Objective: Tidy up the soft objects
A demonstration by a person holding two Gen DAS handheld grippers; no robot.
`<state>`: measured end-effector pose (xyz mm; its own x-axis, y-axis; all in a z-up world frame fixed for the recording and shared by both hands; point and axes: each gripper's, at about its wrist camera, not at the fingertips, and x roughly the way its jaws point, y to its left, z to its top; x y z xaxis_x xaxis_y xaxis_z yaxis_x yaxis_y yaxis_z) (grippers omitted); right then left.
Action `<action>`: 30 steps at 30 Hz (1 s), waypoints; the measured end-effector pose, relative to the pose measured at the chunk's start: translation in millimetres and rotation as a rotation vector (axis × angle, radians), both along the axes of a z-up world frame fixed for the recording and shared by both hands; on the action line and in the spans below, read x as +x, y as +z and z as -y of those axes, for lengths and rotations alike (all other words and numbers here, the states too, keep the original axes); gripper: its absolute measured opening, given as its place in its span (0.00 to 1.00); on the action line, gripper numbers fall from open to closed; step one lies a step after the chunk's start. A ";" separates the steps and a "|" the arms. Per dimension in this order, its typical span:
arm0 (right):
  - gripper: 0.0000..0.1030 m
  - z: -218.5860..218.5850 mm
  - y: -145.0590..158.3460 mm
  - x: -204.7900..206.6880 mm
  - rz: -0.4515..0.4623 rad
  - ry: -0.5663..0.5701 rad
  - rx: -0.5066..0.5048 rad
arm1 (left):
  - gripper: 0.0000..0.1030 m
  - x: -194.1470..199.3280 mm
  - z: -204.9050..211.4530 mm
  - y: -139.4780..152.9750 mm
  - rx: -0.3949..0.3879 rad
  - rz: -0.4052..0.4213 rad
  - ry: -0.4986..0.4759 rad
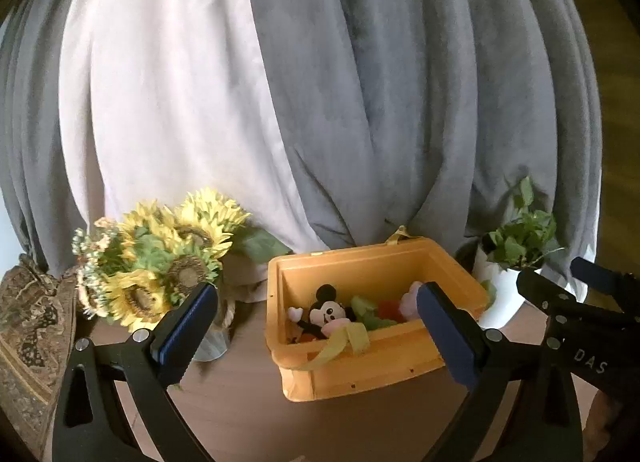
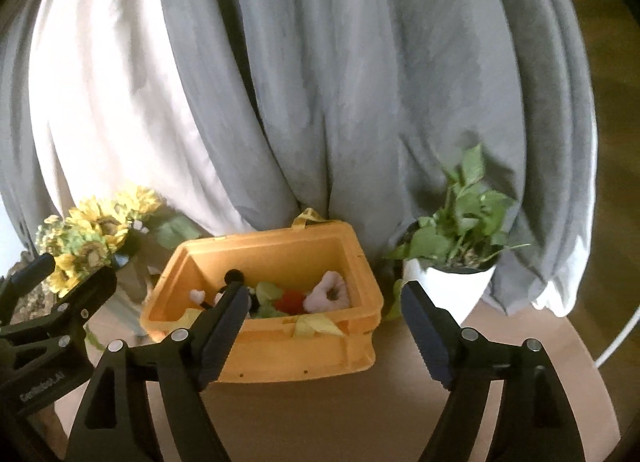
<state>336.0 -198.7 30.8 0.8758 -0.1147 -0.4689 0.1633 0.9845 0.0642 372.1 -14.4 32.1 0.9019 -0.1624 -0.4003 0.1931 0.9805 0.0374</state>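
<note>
A yellow plastic bin [image 1: 360, 366] [image 2: 280, 354] stands on a round brown table [image 1: 240, 414]. Inside lie a Mickey Mouse plush [image 1: 328, 312], green soft pieces [image 2: 266, 296], a red soft piece [image 2: 290, 300] and a pink ring-shaped plush [image 2: 328, 292]. A yellow ribbon [image 1: 340, 342] drapes over the front rim. My left gripper [image 1: 316, 338] is open and empty, held in front of the bin. My right gripper [image 2: 326, 332] is open and empty, also in front of the bin. Each gripper shows at the edge of the other's view.
A vase of sunflowers [image 1: 160, 262] [image 2: 92, 238] stands left of the bin. A green plant in a white pot [image 1: 516, 254] [image 2: 452, 262] stands to its right. Grey and white curtains [image 1: 320, 102] hang behind. Patterned fabric [image 1: 28, 322] lies at far left.
</note>
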 end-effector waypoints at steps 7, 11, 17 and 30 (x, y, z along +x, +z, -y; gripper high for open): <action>0.82 -5.9 15.2 -48.6 0.043 -0.016 -0.024 | 0.99 -52.4 -6.7 13.8 -0.004 0.034 -0.004; 0.82 -9.1 20.9 -79.0 0.061 -0.012 -0.022 | 1.00 -83.9 -7.6 18.6 -0.010 0.045 0.004; 0.82 -12.6 25.5 -122.8 0.076 0.001 -0.019 | 1.00 -129.7 -9.1 22.3 -0.012 0.057 0.023; 0.82 -13.8 26.7 -205.9 0.086 0.009 -0.006 | 1.00 -217.2 -13.3 27.0 -0.010 0.076 0.034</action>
<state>130.1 -184.9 57.6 0.9136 -0.1093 -0.3916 0.1486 0.9863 0.0714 154.8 -1.1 59.1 0.9347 -0.1350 -0.3289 0.1570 0.9867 0.0412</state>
